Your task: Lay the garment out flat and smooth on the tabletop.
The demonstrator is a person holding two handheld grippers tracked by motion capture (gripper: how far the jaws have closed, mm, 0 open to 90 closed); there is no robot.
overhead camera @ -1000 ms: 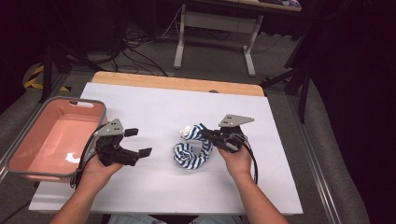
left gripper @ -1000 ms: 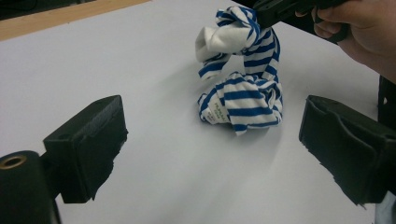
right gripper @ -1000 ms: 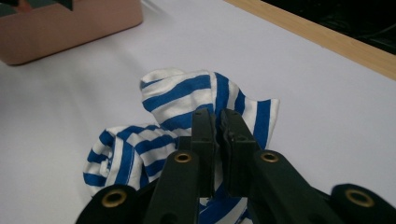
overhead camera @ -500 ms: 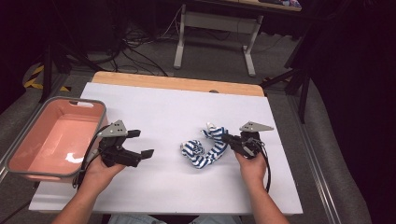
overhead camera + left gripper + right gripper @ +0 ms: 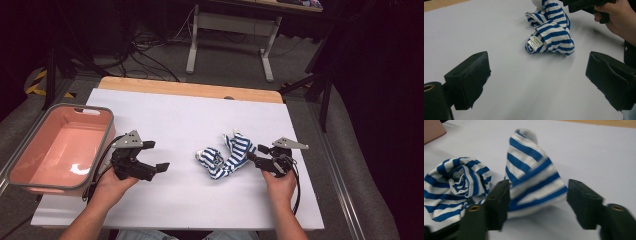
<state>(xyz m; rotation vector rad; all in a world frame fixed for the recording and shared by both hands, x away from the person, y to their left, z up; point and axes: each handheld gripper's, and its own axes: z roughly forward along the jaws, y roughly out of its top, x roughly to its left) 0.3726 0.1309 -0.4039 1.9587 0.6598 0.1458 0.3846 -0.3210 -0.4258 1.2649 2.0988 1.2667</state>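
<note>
1. A pink bin point(image 5: 60, 150) sits at the table's left edge, just off the white sheet point(image 5: 175, 115); only bare glossy floor shows inside it.
2. The left gripper point(image 5: 155, 157) rests low over the sheet right of the bin, its jaws spread wide with bare sheet between them. The striped cloth lies well apart from it, ahead of the jaws in the left gripper view.
3. The blue-and-white striped cloth point(image 5: 227, 156) lies bunched on the sheet between the two grippers, a small label showing on its rolled end.
4. The right gripper point(image 5: 256, 154) sits at the cloth's right end. Its jaws have just been opening; a raised fold of the cloth point(image 5: 536, 185) stands between them, touching one pad point(image 5: 499, 202) and clear of the other.
</note>
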